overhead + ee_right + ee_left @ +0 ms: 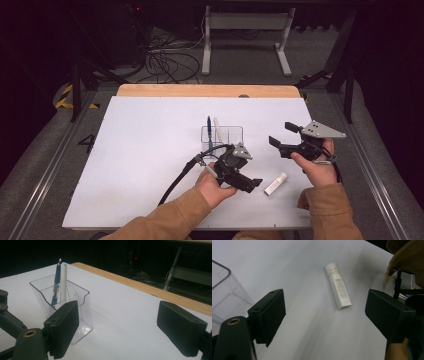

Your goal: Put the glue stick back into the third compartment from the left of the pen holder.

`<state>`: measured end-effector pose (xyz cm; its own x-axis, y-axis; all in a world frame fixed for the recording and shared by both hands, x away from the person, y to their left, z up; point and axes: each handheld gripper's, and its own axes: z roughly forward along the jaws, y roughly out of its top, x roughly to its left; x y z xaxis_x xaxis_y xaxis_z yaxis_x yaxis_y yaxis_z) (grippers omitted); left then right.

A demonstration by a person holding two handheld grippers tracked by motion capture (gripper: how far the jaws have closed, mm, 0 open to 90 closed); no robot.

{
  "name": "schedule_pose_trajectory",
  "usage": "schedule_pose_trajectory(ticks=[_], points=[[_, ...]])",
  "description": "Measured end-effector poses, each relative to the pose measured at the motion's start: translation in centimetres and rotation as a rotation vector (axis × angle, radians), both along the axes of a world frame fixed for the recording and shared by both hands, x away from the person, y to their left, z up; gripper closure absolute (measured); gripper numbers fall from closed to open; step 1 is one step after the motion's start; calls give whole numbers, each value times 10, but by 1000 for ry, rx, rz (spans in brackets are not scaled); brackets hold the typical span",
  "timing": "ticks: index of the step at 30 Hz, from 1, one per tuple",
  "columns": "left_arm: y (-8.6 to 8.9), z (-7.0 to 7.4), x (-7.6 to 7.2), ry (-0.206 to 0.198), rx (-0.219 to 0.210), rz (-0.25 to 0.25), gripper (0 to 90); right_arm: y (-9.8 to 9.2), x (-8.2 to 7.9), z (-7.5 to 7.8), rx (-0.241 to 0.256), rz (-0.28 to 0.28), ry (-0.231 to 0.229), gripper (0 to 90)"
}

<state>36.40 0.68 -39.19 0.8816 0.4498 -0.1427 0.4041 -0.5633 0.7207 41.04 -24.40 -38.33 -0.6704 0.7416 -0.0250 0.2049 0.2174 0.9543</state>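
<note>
Both tongs gape empty — white tube (337,286) lies unobstructed near clear holder (65,305).

So the table (150,150) is a white-topped board with a strip of bare wood showing along the far edge, sitting over a grey floor (30,175). Right on it there's a clear plastic holder (222,137) around the middle, standing upright with a blue pen (209,131) and a white tube-ish thing (218,129) stuck in it. A small white tube (276,183) lies flat on the near right part, well apart from the holder, label text facing up.
</note>
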Motion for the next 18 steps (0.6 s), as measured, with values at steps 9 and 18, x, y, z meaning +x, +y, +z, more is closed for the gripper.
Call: schedule_pose_trajectory(ticks=[9,18], points=[[-22,-6,1,5,39,-3,242,-3,-1,-2,-19,-23,4,184],[-40,-14,2,-6,66,-31,266,-7,-2,-4,-28,-48,9,184]])
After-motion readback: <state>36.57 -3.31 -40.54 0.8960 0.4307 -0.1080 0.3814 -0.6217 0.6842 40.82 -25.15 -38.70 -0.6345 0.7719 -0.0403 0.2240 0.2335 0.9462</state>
